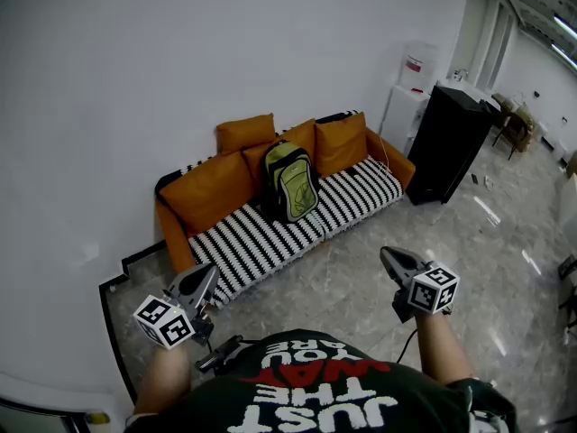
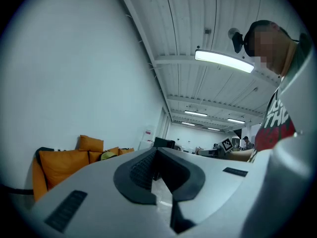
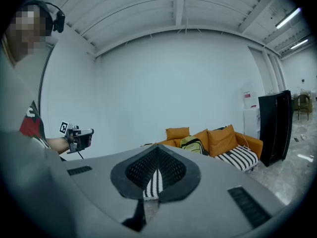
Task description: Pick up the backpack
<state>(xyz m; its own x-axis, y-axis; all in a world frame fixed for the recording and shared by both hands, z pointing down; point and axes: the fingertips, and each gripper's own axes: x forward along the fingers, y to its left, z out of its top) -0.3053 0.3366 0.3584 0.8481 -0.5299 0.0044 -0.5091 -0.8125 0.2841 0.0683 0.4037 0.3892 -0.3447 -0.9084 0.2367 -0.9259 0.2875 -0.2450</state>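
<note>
Striped sofa (image 1: 261, 242), orange cushions (image 1: 212, 195), black cabinet (image 1: 446, 142)

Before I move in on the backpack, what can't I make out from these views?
- Backpack handle and straps: head view, too small; only its front shows, leaning on the cushions.
- Backpack, left gripper view: mostly hidden behind the left gripper's own body.
- Sofa's left part, right gripper view: covered by the right gripper.

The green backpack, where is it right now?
In the head view, the green and black backpack stands near the middle of the orange sofa with a striped seat, leaning back on the orange cushions.
</note>
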